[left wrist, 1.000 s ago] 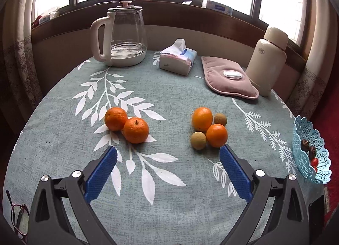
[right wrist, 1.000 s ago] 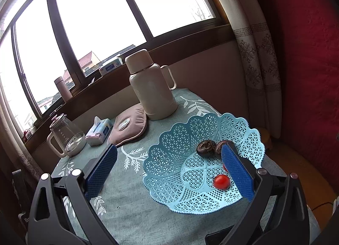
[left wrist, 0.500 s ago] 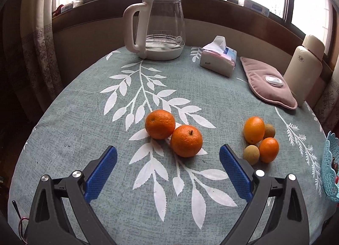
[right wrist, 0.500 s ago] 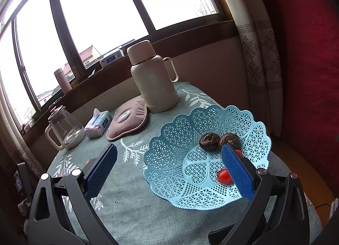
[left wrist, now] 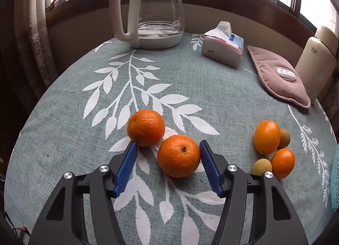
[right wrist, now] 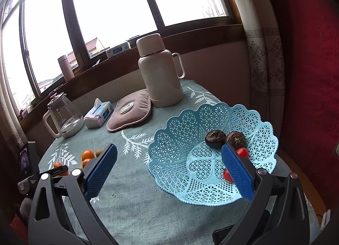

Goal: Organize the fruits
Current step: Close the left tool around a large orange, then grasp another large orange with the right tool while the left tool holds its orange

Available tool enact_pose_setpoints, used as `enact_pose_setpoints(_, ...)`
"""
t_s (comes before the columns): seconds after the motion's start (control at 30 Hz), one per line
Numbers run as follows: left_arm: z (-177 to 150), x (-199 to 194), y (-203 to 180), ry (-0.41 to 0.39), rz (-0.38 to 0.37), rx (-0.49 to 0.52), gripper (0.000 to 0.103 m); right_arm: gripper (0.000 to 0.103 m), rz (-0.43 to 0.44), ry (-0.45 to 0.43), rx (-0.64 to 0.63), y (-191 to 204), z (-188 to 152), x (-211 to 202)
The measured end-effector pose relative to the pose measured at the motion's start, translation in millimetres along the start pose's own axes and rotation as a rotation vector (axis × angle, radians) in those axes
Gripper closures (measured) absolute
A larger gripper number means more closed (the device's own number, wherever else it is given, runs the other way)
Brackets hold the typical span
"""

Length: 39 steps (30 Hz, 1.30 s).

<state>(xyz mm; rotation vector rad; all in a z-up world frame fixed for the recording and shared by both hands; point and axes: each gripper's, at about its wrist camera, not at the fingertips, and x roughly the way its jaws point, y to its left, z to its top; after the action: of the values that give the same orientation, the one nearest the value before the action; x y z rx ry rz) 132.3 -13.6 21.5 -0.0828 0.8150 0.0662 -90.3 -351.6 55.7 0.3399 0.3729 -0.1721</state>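
The near orange (left wrist: 179,156) sits on my tablecloth (left wrist: 211,88) between my left gripper's (left wrist: 168,149) parted pads, right pad touching it, while my right gripper (right wrist: 169,160) hangs wide open over the blue basket (right wrist: 180,130)

No lettering is showing clearly enough to read. Ahead of the left gripper, the glass kettle (left wrist: 157,11) is carrying printed lines and a round sticker, all too blurred. To the right, the cream thermos (left wrist: 313,62) is bearing a small illegible logo.
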Motion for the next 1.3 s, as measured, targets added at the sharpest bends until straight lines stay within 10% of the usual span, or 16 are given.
enact_pose_setpoints(0.13, -1.3, -0.9, 0.3, 0.002, -0.048, 0.0, 0.063, 0.003, 0.013, 0.028, -0.027, 10.3, -8.2, 6.3)
enact_pose_setpoints(1.3, -30.8, -36.7, 25.9, -0.072, -0.127, -0.071, 0.063, 0.005, 0.251, 0.373, -0.078, 156.7, -37.7, 132.3)
